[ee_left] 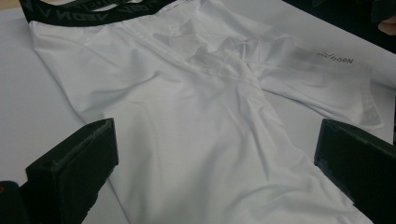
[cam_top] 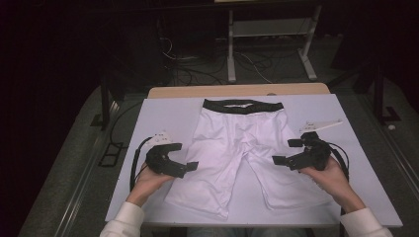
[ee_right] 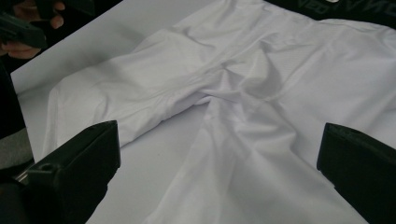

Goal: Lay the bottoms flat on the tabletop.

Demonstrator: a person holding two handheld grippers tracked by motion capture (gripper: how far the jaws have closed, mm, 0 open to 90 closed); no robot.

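— Your sleeves come in at the near edge of the table (cam_top: pixel 163 111), and each hand carries a gripper. How do the jaws stand?

— Both wide apart, nothing between the pads. Your left gripper (cam_top: pixel 185 157) hovers just beside the left leg of the white shorts (cam_top: pixel 237 148); your right gripper (cam_top: pixel 287 151) sits at the outer edge of the right leg. Neither one presses on the cloth.

— And the shorts themselves?

— Spread flat in the middle of the table, black waistband (cam_top: pixel 243 105) at the far side, both legs pointing back toward you and splayed a little apart. From your left gripper view the fabric (ee_left: pixel 196 121) lies rumpled around the crotch seam — small grey lettering shows on the far leg. From your right gripper view the same creases (ee_right: pixel 219 93) gather where the legs meet, and your other hand shows at the top left corner.
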